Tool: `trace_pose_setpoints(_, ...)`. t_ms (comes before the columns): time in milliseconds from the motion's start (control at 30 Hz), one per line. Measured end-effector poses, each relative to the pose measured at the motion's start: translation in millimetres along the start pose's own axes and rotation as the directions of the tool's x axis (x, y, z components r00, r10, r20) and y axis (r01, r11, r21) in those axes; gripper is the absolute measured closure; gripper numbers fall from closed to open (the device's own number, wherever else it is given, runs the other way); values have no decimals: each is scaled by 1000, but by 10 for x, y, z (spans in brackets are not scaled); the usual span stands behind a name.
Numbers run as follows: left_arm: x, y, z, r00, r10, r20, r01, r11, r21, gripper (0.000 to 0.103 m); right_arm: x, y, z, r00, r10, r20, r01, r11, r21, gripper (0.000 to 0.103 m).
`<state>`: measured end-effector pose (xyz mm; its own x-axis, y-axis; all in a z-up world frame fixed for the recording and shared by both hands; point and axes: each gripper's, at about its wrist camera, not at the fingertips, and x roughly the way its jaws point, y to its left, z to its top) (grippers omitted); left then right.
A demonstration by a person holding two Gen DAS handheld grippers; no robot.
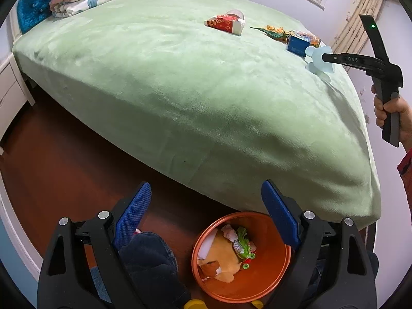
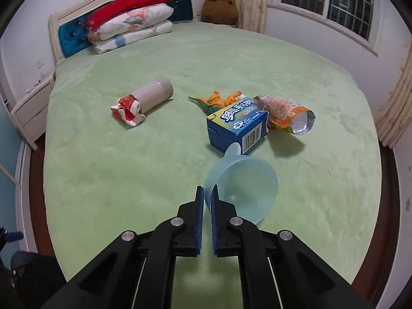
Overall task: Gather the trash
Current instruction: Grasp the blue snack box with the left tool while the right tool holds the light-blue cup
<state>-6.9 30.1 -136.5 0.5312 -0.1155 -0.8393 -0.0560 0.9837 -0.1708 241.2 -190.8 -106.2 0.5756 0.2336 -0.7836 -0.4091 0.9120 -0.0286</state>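
A pale blue plastic cup [image 2: 242,180] lies tipped on the green bed [image 2: 128,167], rim pinched.

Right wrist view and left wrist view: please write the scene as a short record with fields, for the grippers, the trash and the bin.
right gripper: shut on rim of blue plastic cup
left gripper: open, empty, above orange bin
bin contents: wrappers, paper
on bed: blue box, snack bag, toy dinosaur, grey tumbler, red crumpled wrapper

Green bed [image 2: 154,167] w/ stacked pillows [image 2: 134,28], brown plush [image 2: 219,5] by headboard.
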Motion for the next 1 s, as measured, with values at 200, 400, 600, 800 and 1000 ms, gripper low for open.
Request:
trace_pose_setpoints(200,-18,36,-30,1000,8,1,-8,1000,-10,18,-71,-16,-32,999,7,32,-8,999,44,101)
trace_pose_setpoints(400,4,-7,-5,1000,-2,4,2,1000,0,18,-269,-97,-145,995,53,81,-60,995,83,101)
trace_pose_setpoints(600,0,-197,172,998,-48,52,46,998,43,18,-751,-200,-427,982,92,165,-114,984,135,101)
trace_pose_setpoints(800,193,-657,780,982,-149,117,133,982,132,18,-1395,-150,-874,970,99,222,-138,976,170,101)
trace_pose_setpoints(1000,738,-1178,1590,972,-209,112,185,964,190,18,-1754,-92,-1274,970,77,232,-126,970,209,101)
